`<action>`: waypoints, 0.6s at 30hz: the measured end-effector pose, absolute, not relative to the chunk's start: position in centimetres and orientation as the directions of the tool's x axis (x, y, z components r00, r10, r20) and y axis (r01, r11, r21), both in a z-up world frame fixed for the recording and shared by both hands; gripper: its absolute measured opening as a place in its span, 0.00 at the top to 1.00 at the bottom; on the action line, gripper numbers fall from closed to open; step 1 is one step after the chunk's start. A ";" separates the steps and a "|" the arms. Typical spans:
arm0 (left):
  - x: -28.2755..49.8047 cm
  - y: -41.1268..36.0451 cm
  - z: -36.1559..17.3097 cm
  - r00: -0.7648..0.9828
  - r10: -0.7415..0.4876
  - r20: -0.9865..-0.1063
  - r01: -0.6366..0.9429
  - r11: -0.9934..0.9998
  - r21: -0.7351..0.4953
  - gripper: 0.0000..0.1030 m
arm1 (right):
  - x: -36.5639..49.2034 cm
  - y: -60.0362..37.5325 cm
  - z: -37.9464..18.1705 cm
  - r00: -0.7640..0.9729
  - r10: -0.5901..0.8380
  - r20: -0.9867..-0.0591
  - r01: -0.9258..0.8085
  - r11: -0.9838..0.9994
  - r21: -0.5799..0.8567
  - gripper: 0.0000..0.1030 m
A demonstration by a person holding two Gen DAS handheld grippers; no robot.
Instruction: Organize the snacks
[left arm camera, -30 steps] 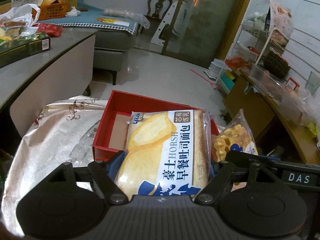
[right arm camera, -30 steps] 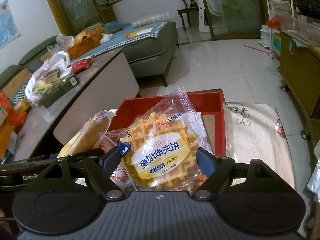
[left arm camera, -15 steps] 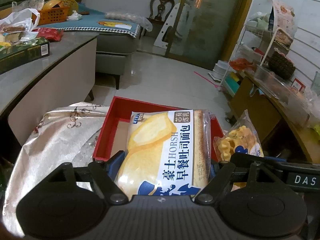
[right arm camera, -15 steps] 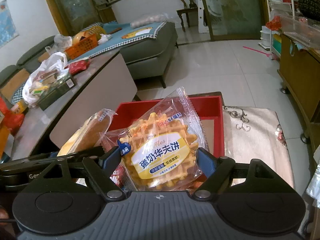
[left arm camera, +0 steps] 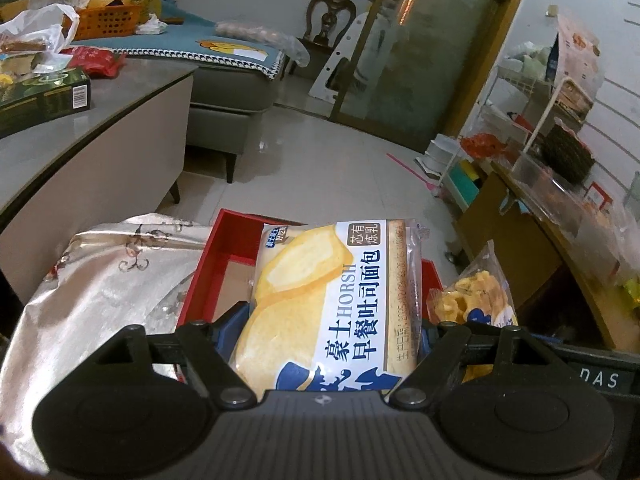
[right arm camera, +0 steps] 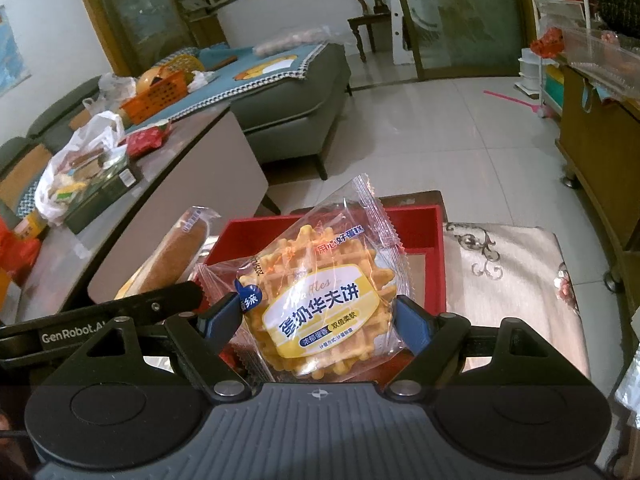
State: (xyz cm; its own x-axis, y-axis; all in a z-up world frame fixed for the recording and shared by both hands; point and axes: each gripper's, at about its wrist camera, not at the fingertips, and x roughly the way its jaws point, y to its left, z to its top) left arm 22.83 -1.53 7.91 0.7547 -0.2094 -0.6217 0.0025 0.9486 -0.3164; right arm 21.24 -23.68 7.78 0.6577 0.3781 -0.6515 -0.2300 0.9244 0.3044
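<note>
My left gripper (left arm camera: 328, 330) is shut on a blue-and-white packet of toast bread (left arm camera: 332, 304) and holds it over the near edge of a red tray (left arm camera: 228, 240). My right gripper (right arm camera: 320, 316) is shut on a clear packet of yellow waffles (right arm camera: 324, 300) and holds it over the same red tray (right arm camera: 432, 240). The two grippers are side by side. The waffle packet shows at the right of the left wrist view (left arm camera: 472, 300). The bread packet shows at the left of the right wrist view (right arm camera: 176, 252).
The tray lies on a small table with a silvery patterned cloth (left arm camera: 100, 280), (right arm camera: 508, 280). A grey counter (left arm camera: 88, 120) with boxes and bags stands to the left. A wooden cabinet (right arm camera: 592, 152) stands to the right. Tiled floor and a grey sofa (right arm camera: 288, 96) lie beyond.
Both grippers keep their packets. The views have shifted slightly, and the tray sits a little lower and closer under the packets.
</note>
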 end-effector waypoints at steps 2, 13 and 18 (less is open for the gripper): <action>23.5 -1.5 7.9 0.757 -0.206 -0.620 -0.004 0.948 -0.319 0.31 | 21.9 -23.9 7.7 0.659 0.377 -0.650 -0.223 0.924 0.310 0.17; 26.8 -2.3 6.5 0.744 -0.177 -0.644 -0.027 0.955 -0.294 0.31 | 25.1 -23.9 6.3 0.648 0.369 -0.667 -0.195 0.926 0.323 0.17; 27.6 -2.7 6.1 0.744 -0.159 -0.649 -0.029 0.963 -0.270 0.31 | 26.0 -23.8 5.6 0.637 0.359 -0.682 -0.180 0.930 0.321 0.17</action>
